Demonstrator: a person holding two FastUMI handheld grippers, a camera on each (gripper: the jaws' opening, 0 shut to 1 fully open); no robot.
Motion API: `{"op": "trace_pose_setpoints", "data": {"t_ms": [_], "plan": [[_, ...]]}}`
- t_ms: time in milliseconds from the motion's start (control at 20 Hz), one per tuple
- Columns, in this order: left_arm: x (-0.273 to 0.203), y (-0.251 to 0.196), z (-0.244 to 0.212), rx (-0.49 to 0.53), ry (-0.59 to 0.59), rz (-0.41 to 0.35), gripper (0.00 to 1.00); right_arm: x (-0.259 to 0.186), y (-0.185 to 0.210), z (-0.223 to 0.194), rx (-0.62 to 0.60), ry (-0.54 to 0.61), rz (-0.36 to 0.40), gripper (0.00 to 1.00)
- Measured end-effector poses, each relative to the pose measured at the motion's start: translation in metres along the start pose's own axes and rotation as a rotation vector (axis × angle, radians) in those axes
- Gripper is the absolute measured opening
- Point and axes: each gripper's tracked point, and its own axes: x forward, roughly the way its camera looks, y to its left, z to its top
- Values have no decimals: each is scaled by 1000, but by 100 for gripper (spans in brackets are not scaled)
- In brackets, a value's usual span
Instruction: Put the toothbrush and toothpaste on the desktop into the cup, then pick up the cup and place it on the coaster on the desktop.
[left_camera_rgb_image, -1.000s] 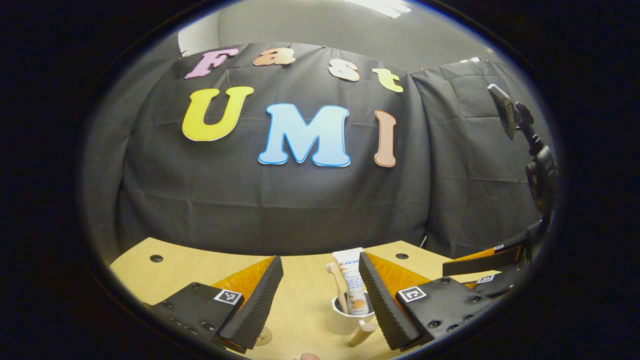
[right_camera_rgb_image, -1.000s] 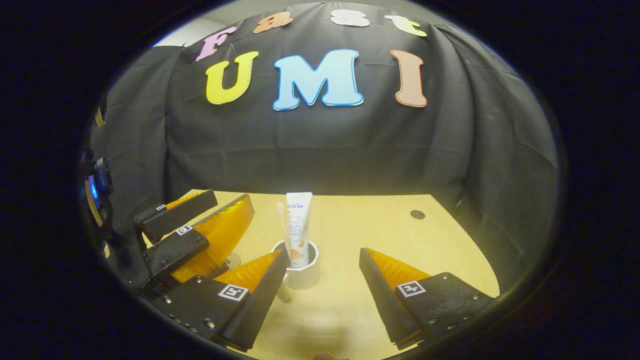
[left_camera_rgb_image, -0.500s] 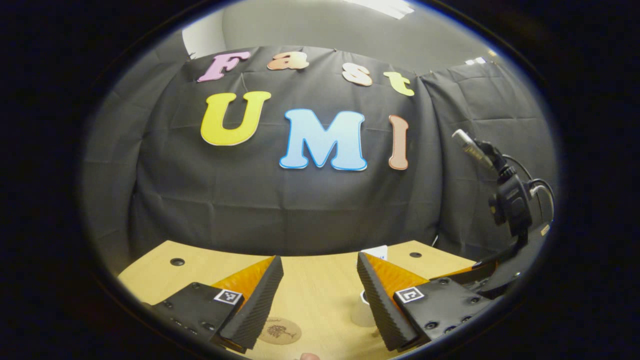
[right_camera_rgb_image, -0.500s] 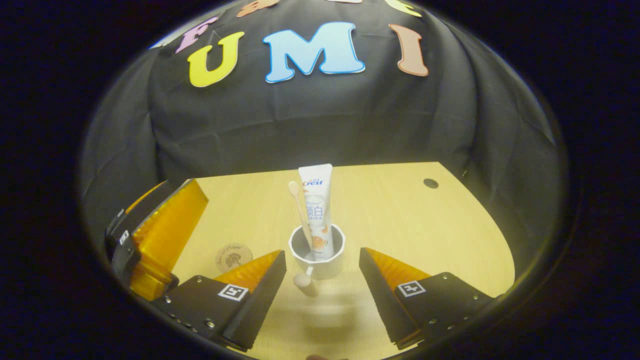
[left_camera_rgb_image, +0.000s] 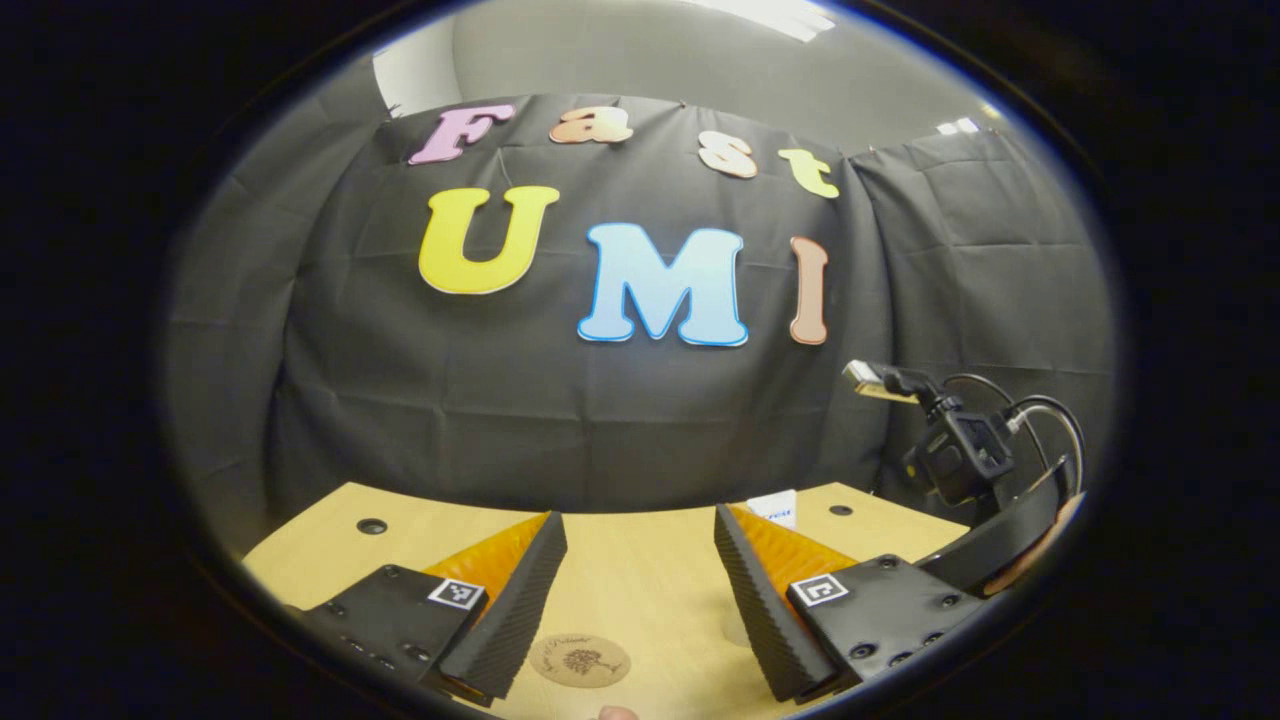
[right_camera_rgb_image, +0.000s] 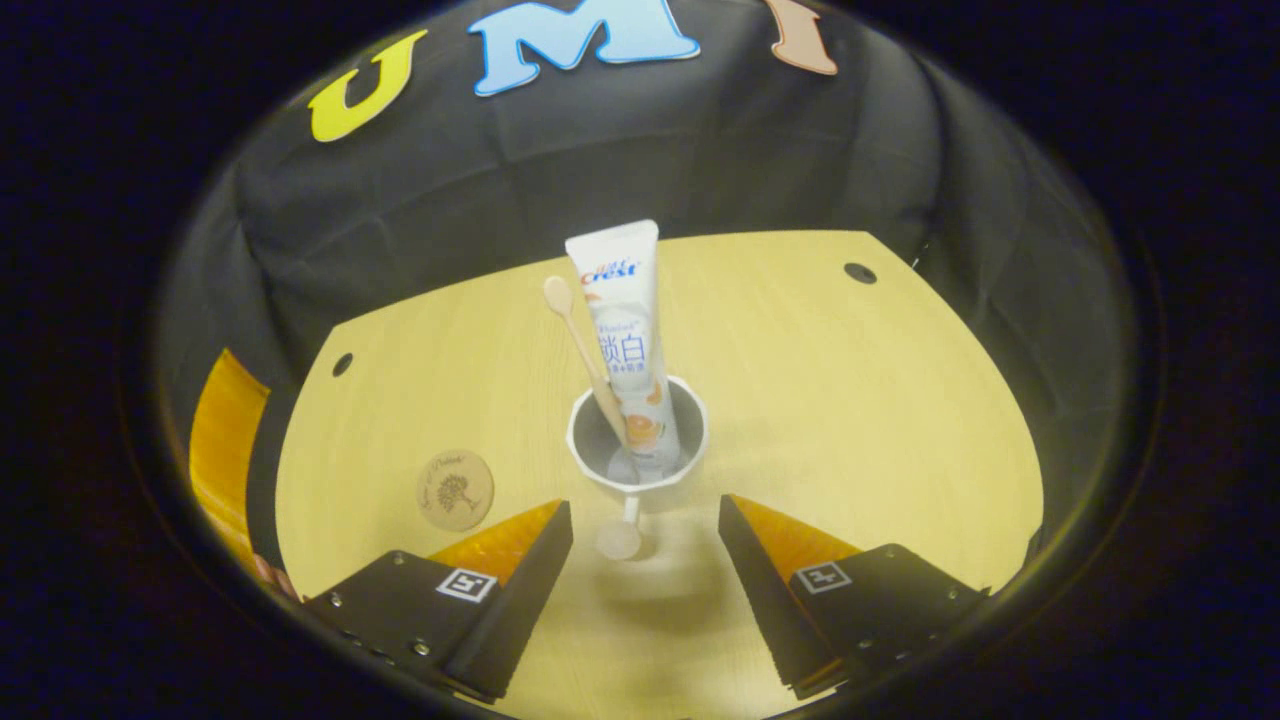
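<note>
A white cup (right_camera_rgb_image: 637, 447) stands on the wooden table (right_camera_rgb_image: 850, 400) with its handle (right_camera_rgb_image: 622, 535) toward the right gripper view's camera. A white toothpaste tube (right_camera_rgb_image: 622, 320) and a wooden toothbrush (right_camera_rgb_image: 580, 340) stand upright in it. My right gripper (right_camera_rgb_image: 645, 585) is open, above and just short of the cup, with the handle between its fingers' lines. A round cork coaster (right_camera_rgb_image: 455, 489) lies to the cup's left. In the left gripper view, the coaster (left_camera_rgb_image: 580, 660) lies between the open left gripper's (left_camera_rgb_image: 640, 600) fingers. The tube's top (left_camera_rgb_image: 775, 507) peeks over one finger.
The table has small dark holes near its corners (right_camera_rgb_image: 860, 272) (right_camera_rgb_image: 342, 364). Black cloth walls the table's far and side edges. The right gripper's body with its camera and cable (left_camera_rgb_image: 960, 460) stands at the right in the left gripper view. The left gripper's finger (right_camera_rgb_image: 222, 440) shows at the left edge.
The right gripper rose and tilted down, now looking onto the cup from above. The left gripper shifted so the coaster sits between its fingers and the cup slid behind one finger.
</note>
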Motion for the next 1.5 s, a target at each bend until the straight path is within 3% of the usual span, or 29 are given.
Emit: {"op": "trace_pose_setpoints", "data": {"t_ms": [100,150,300,400,650,800,850,900,1000,1500], "plan": [[-2,3,-2,-2,7,0,95,6,1,-9,-10,63,-14,91],[-4,5,-3,-4,11,1,95,9,1,-11,-16,90,-22,85],[-5,8,-8,-16,25,2,95,17,1,-18,-38,139,-46,85],[-7,10,-13,-26,38,2,95,23,4,-17,-39,160,-52,75],[-8,9,-20,-41,63,0,95,34,1,-13,-47,228,-70,75],[-9,11,-22,-42,72,-1,95,36,-1,-16,-26,260,-70,64],[-9,13,-23,-40,76,2,95,36,0,-17,-22,269,-66,45],[-9,14,-24,-39,78,6,95,40,0,-18,-24,276,-67,45],[-9,18,-26,-39,85,10,95,36,2,-16,-14,274,-80,28],[-15,28,-34,-60,108,29,96,37,2,-13,-49,204,-36,15]]}}
